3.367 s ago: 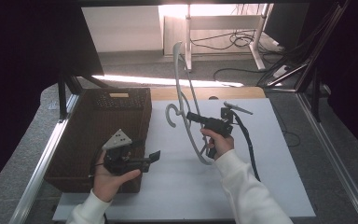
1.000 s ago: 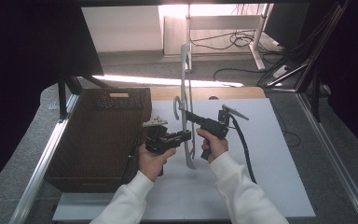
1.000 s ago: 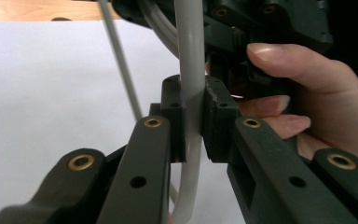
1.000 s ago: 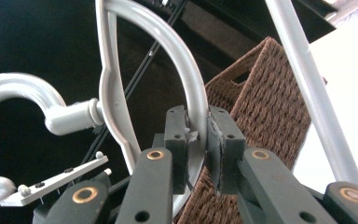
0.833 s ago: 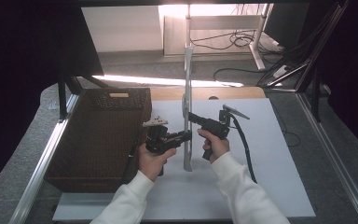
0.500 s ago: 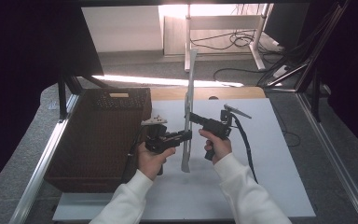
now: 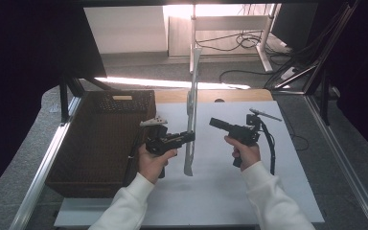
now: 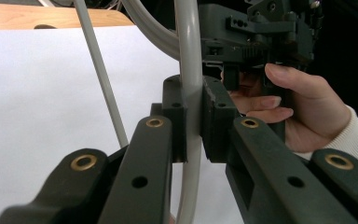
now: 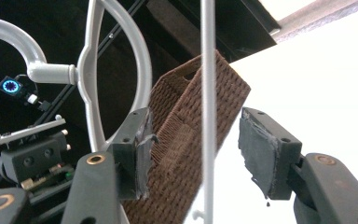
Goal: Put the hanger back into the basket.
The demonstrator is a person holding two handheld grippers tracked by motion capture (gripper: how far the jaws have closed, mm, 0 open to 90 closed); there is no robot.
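While the left gripper (image 7: 190,137) clamps the grey clothes hanger (image 7: 190,115), the right gripper (image 7: 214,122) stands released. Likely mid-handover. Next, probably the wicker basket (image 7: 67,158).

We see a smooth, glossy grey hanger (image 7: 190,110), a rough woven brown basket (image 7: 96,139), and matt white paper (image 7: 220,187).

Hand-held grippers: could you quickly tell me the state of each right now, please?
Left hand-held gripper: closed on the grey hanger.
Right hand-held gripper: open, holding nothing.
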